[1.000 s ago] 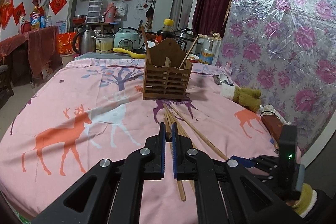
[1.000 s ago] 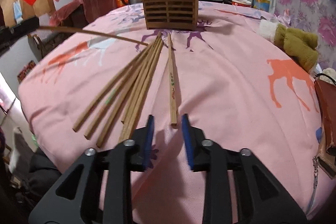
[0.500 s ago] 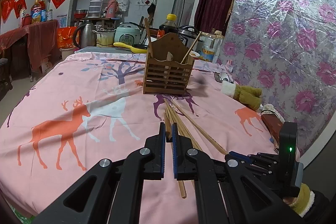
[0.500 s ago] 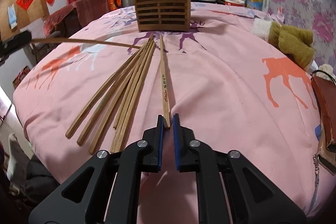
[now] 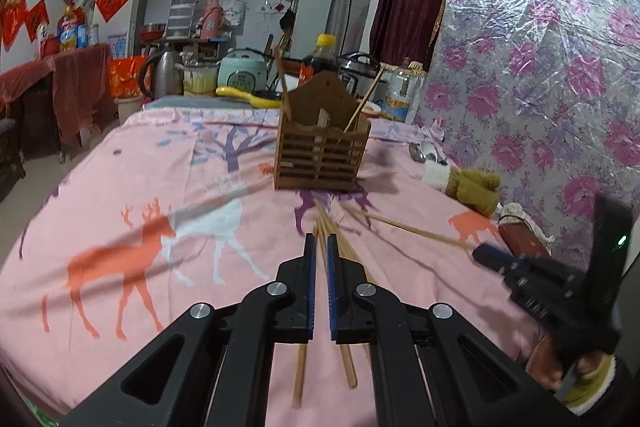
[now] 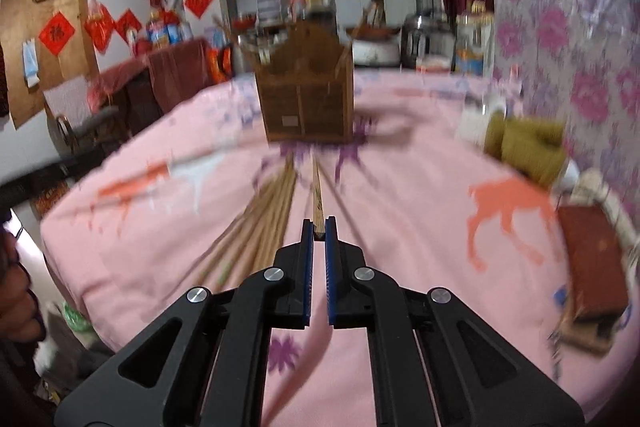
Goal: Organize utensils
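A wooden slatted utensil holder (image 5: 322,151) stands on the pink deer-print tablecloth (image 5: 132,211), with a couple of chopsticks in it; it also shows in the right wrist view (image 6: 306,99). Several wooden chopsticks (image 5: 332,243) lie in front of it, also in the right wrist view (image 6: 264,223). My right gripper (image 6: 319,229) is shut on the end of one chopstick (image 6: 317,195), lifted and pointing at the holder; it appears in the left wrist view (image 5: 486,251). My left gripper (image 5: 319,247) hovers over the pile, jaws nearly closed, empty.
A brown-and-white stuffed toy (image 5: 468,183) and a dark red wallet-like object (image 6: 592,259) lie at the table's right edge by the floral wall covering. Rice cookers, a kettle and bottles (image 5: 320,55) stand behind the holder. A red-draped side table (image 5: 60,83) is far left.
My right gripper closed on one chopstick, lifted it off the cloth and moved toward the holder. My left gripper stayed shut and rose slightly.
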A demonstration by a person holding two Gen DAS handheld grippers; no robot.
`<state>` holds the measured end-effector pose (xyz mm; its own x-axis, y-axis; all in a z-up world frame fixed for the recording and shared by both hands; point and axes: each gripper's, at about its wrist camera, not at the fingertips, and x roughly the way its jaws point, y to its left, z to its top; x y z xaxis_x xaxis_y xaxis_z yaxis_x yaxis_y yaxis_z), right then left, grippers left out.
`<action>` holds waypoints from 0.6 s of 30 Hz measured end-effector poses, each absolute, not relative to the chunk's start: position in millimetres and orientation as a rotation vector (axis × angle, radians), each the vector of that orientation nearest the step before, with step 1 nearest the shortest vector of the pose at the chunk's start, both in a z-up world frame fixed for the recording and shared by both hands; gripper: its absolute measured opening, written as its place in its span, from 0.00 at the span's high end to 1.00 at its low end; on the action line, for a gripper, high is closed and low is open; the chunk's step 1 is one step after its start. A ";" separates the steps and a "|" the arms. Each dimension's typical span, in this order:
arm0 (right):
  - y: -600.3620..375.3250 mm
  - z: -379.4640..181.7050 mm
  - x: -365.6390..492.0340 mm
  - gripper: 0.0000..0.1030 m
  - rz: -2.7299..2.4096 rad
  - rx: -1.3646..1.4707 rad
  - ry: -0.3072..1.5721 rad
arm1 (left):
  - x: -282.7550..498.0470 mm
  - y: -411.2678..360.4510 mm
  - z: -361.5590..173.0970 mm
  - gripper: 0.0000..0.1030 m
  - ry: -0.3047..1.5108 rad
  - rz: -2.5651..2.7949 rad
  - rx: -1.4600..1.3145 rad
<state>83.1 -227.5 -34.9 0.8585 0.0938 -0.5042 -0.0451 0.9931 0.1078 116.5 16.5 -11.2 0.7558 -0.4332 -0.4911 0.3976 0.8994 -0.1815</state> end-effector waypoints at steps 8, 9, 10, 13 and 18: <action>-233.0 20.9 96.2 0.95 0.082 0.106 0.425 | 130.4 8.7 -0.5 0.67 0.573 -0.495 -0.077; -233.1 21.4 96.6 0.95 0.083 0.108 0.424 | 127.6 9.9 -6.0 0.40 0.579 -0.489 -0.073; -233.9 21.5 97.2 0.95 0.086 0.112 0.426 | 120.2 12.4 -18.0 0.35 0.579 -0.467 -0.056; -235.7 19.7 97.5 0.94 0.097 0.127 0.428 | 108.2 13.7 -50.5 0.36 0.651 -0.461 0.010; -238.1 15.5 98.4 0.94 0.101 0.147 0.434 | 93.2 14.1 -95.1 0.74 0.763 -0.494 0.070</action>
